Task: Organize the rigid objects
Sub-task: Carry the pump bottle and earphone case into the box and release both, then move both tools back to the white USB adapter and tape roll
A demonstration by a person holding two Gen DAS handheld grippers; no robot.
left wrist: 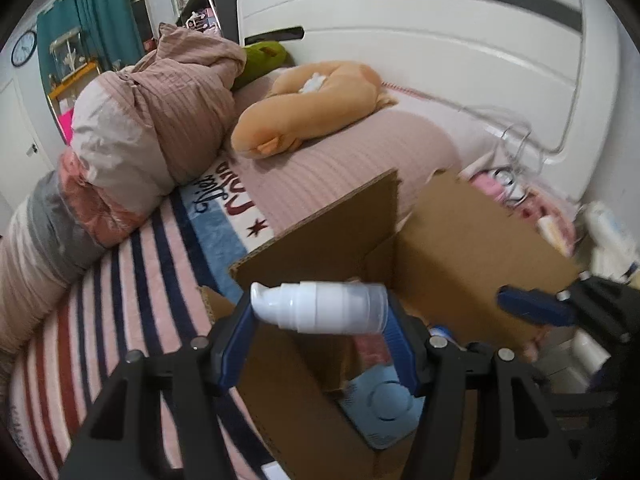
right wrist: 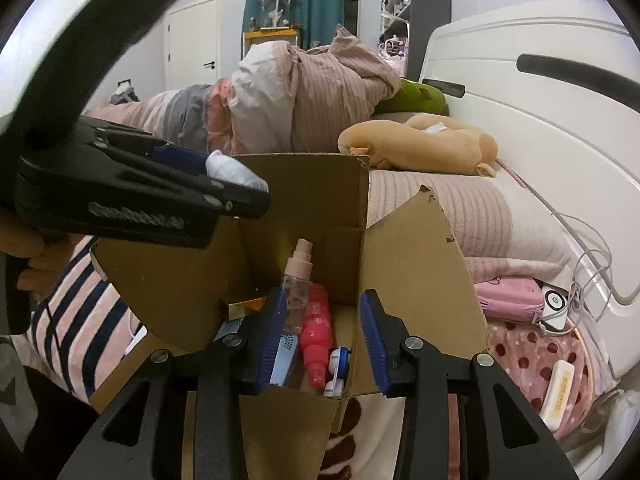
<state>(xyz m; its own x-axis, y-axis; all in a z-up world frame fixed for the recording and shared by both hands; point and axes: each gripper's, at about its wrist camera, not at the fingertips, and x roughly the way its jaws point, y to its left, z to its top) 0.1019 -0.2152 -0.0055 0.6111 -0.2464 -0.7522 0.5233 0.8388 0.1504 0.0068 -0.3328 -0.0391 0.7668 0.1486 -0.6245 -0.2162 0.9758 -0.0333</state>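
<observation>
My left gripper (left wrist: 320, 316) is shut on a white pump bottle (left wrist: 320, 307), held sideways above the open cardboard box (left wrist: 460, 248). It also shows in the right wrist view (right wrist: 236, 172), over the box's left flap. My right gripper (right wrist: 326, 340) is open and empty, fingers above the box (right wrist: 420, 264) opening. Inside the box lie a clear bottle with a pink cap (right wrist: 298, 284), a red-pink bottle (right wrist: 316, 332), a blue item (right wrist: 286, 348) and a small white-and-blue case (right wrist: 339, 362).
The box sits on a bed with a striped blanket (left wrist: 132, 312). A rolled duvet (left wrist: 160, 120) and a tan plush toy (left wrist: 320, 104) lie behind it. A white headboard (left wrist: 440, 60) stands at the right. A pink pouch (right wrist: 508, 300), cables and a yellow-white tube (right wrist: 558, 396) lie right of the box.
</observation>
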